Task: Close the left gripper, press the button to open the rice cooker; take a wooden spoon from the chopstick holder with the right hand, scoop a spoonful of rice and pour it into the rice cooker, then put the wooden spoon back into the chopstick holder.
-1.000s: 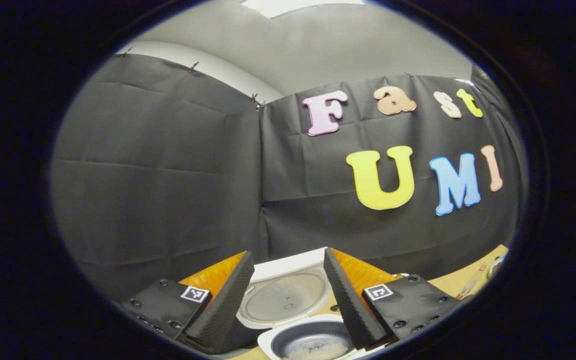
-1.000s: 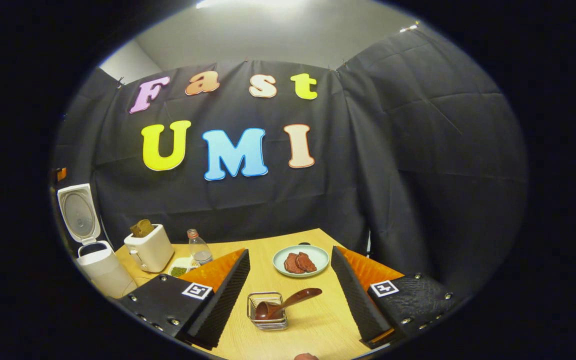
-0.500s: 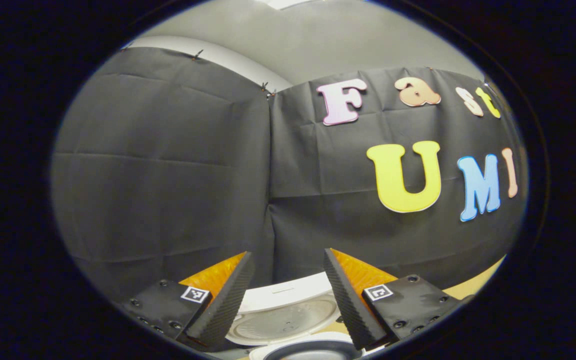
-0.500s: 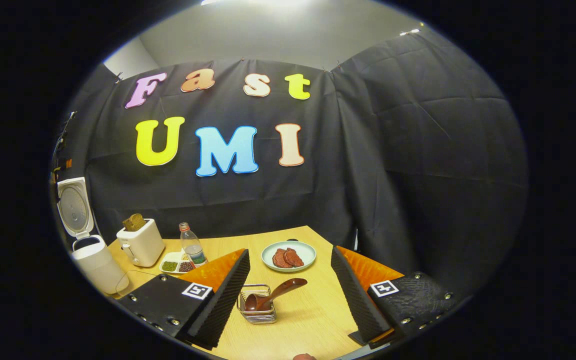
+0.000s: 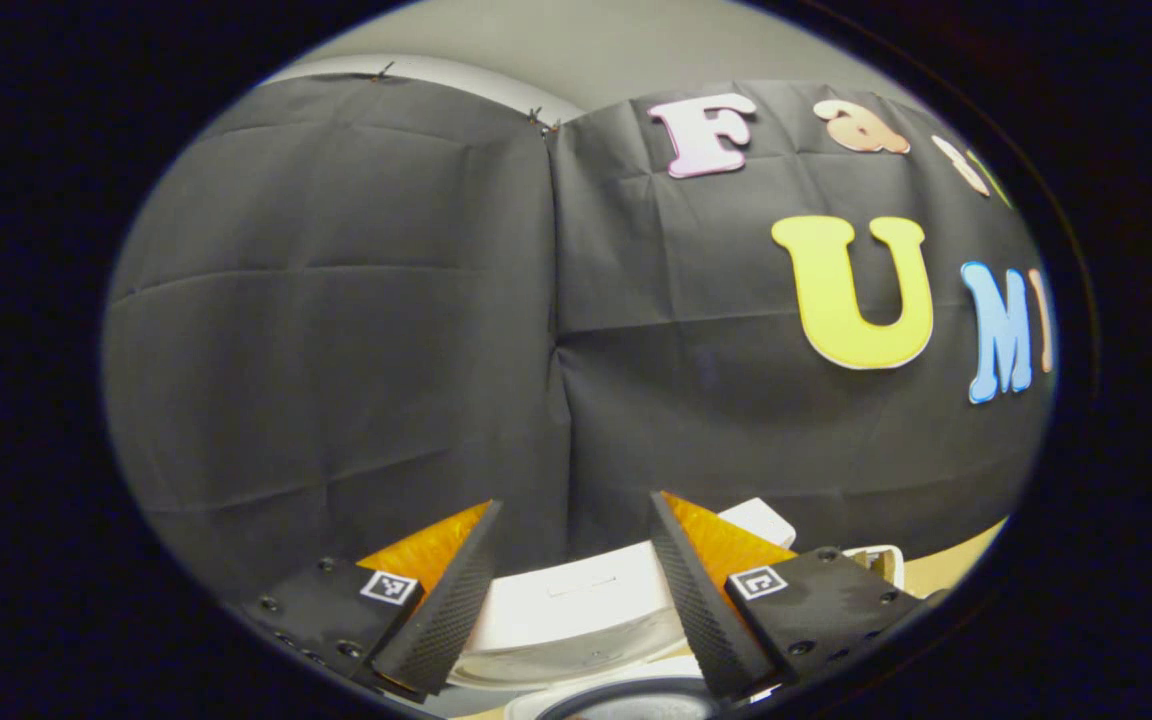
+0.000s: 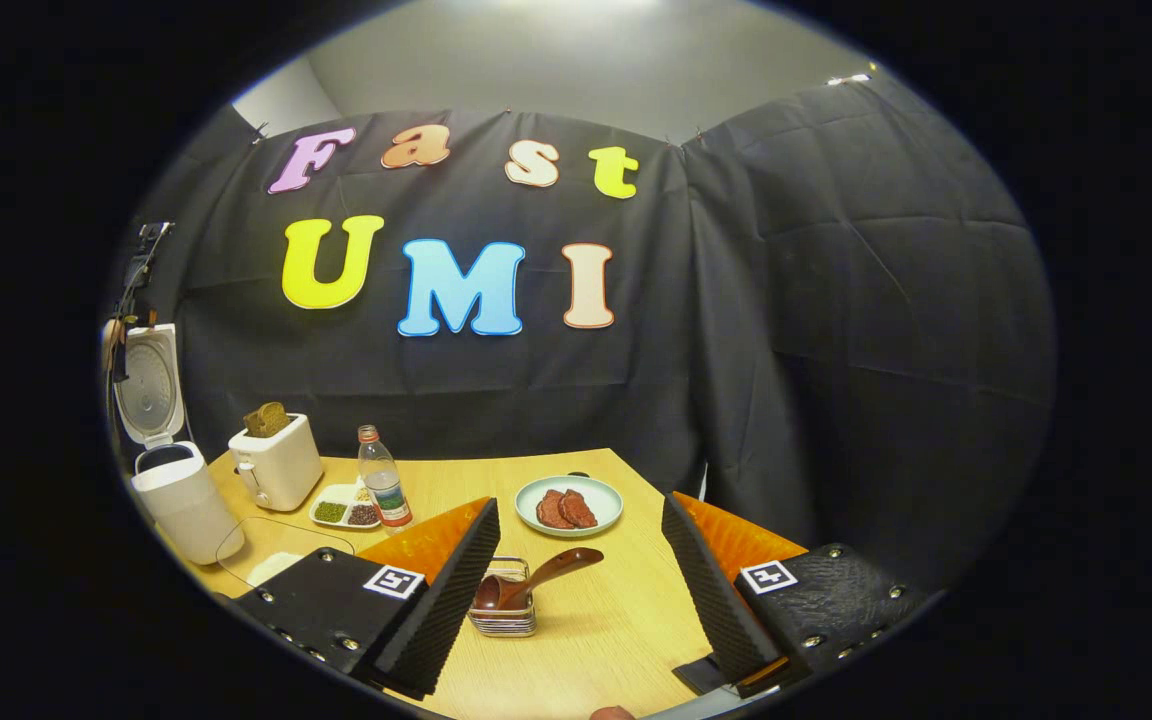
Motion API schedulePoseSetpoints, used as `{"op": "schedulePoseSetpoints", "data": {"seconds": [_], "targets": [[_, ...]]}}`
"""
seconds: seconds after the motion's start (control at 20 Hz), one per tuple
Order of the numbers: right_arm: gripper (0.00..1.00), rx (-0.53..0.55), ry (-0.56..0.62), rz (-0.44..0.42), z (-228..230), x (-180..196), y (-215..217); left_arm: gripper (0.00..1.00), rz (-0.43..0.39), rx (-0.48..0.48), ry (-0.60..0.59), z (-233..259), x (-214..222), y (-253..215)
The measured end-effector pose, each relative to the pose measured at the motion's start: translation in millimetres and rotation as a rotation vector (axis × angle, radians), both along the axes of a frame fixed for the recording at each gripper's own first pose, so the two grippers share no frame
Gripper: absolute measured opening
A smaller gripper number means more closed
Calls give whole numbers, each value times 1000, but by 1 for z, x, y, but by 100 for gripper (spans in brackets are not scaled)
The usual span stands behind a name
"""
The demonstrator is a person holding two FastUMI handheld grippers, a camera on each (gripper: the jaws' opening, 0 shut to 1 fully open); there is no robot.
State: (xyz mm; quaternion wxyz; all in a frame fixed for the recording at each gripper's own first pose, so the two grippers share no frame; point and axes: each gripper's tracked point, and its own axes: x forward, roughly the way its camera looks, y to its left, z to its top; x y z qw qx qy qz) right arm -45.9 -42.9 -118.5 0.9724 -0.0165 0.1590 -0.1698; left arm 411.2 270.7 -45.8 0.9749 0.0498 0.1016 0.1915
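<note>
Since the earlier frame the wooden spoon (image 6: 536, 580) and chopstick holder (image 6: 502, 610) have slid left, toward the right gripper (image 6: 580, 585), whose fingers stand apart and empty. The rice cooker (image 6: 174, 500) sits lid-up at left; the left gripper (image 5: 570, 590), also apart, has risen above its lid (image 5: 576, 605). Judged: spoon is back, task near done; next, withdraw.

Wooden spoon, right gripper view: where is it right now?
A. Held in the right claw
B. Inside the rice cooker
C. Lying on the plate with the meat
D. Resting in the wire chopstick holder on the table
D: the wooden spoon leans in the wire chopstick holder, ahead of the open right claw, which holds nothing.
</note>
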Motion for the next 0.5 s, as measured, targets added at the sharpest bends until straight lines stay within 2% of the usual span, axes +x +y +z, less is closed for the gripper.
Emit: {"op": "schedulePoseSetpoints", "data": {"seconds": [0.15,0.5], "targets": [[99,-2,-23,49,9,8,11,96,-7,-57,21,-5,-14,-4],[99,-61,-58,171,29,19,13,100,-23,-74,61,-8,-23,-20]]}}
